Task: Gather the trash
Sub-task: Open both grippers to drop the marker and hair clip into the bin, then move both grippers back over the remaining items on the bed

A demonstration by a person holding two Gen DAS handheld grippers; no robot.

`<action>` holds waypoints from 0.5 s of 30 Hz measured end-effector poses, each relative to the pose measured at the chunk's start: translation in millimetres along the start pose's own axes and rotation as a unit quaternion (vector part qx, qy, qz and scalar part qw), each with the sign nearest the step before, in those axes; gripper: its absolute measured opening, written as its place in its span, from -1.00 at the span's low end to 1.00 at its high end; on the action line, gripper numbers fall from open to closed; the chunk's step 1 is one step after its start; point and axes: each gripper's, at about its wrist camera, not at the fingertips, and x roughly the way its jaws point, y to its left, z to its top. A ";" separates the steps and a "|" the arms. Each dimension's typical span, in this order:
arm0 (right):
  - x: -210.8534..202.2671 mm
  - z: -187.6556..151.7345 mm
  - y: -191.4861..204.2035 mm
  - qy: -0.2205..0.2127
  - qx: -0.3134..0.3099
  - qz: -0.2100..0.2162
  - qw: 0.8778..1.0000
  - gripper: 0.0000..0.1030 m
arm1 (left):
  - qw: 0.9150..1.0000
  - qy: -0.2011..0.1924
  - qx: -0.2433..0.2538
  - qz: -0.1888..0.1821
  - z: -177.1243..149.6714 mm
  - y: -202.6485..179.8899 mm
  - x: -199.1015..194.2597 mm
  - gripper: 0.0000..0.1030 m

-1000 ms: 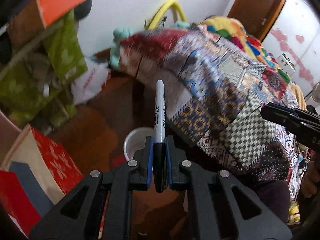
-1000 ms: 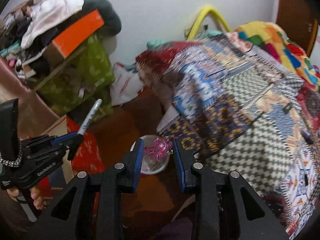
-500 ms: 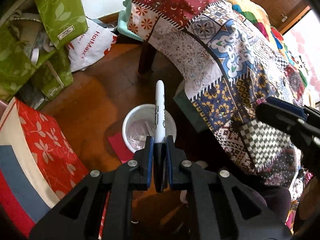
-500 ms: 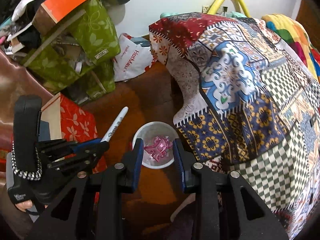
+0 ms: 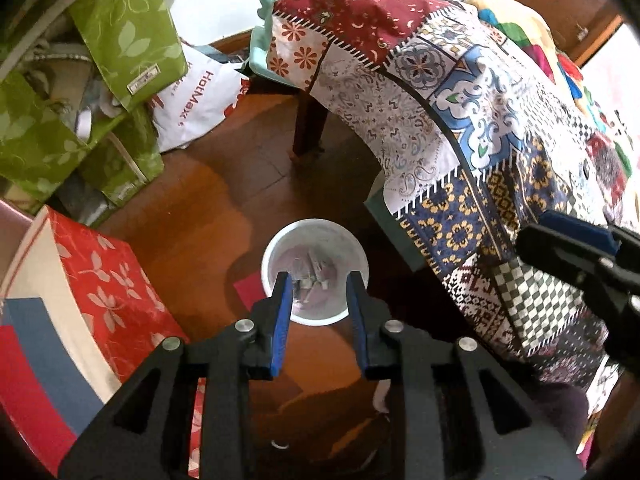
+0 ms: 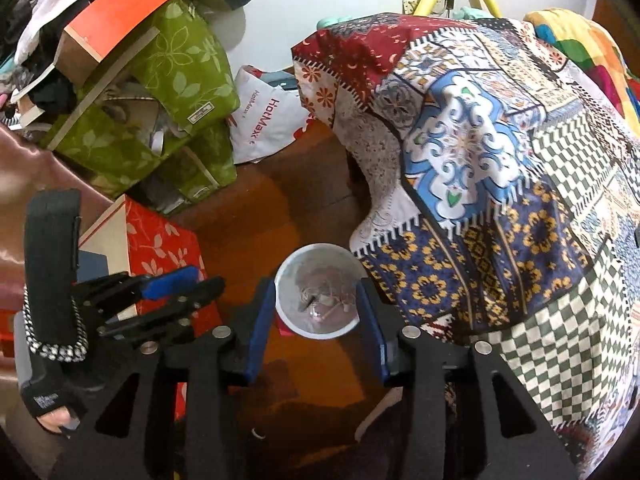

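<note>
Both grippers, left gripper (image 5: 319, 286) and right gripper (image 6: 318, 300), above white bin (image 5: 315, 272) at 12 o'clock; fingers just parted, holding nothing.

text: "HotMax" in red letters | on: white plastic bag (image 5: 196, 100) lying on the floor beside the green bags | also readable in right wrist view | other labels: too small to read
</note>
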 end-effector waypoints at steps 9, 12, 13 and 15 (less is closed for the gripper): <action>-55.4 -29.8 -34.4 -0.047 0.008 -0.016 0.999 -0.25 | 0.997 -0.046 0.055 0.008 -11.7 -40.5 -52.4 -0.48; -87.3 -47.8 -52.1 -0.076 0.016 -0.022 0.997 -0.26 | 0.995 -0.073 0.073 0.006 -14.7 -65.4 -76.6 -0.48; -94.8 -51.9 -57.1 -0.083 0.019 -0.021 0.996 -0.26 | 0.994 -0.080 0.078 0.004 -15.7 -72.5 -82.6 -0.48; -115.5 -66.6 -70.6 -0.099 0.027 -0.025 0.994 -0.25 | 0.991 -0.093 0.092 -0.006 -19.1 -91.8 -96.7 -0.48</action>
